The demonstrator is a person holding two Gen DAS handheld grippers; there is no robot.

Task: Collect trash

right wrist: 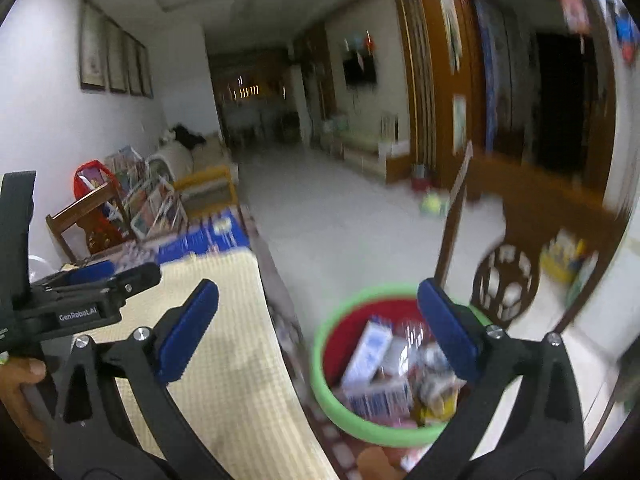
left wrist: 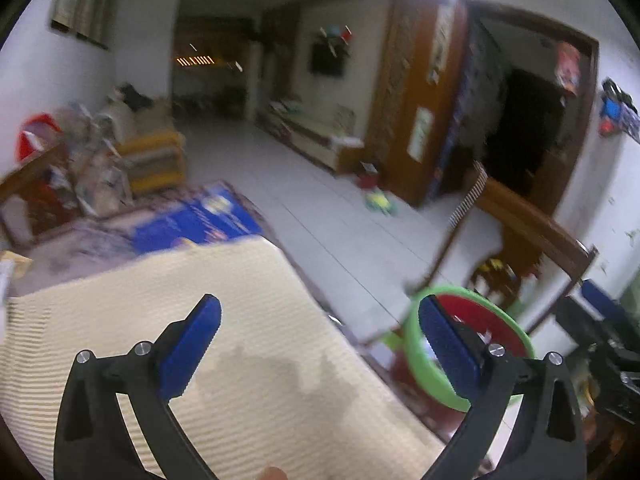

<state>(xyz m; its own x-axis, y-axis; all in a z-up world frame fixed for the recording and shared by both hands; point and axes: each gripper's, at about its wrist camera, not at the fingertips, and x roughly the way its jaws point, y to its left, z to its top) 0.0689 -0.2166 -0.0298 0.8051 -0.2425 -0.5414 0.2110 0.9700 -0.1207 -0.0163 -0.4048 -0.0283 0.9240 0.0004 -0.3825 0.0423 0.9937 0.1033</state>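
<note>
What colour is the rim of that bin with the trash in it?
Bright green, around a red inside; the bin's rim shows best in the right wrist view.

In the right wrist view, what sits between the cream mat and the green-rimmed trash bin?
A dark patterned strip along the edge of the cream mat fills the gap up to the trash bin. It is too blurred to identify. No loose trash shows there in the right wrist view.

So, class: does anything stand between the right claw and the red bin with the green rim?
Nothing visible does. The right claw is open and empty, above the bin, whose mouth shows cartons and wrappers.
</note>
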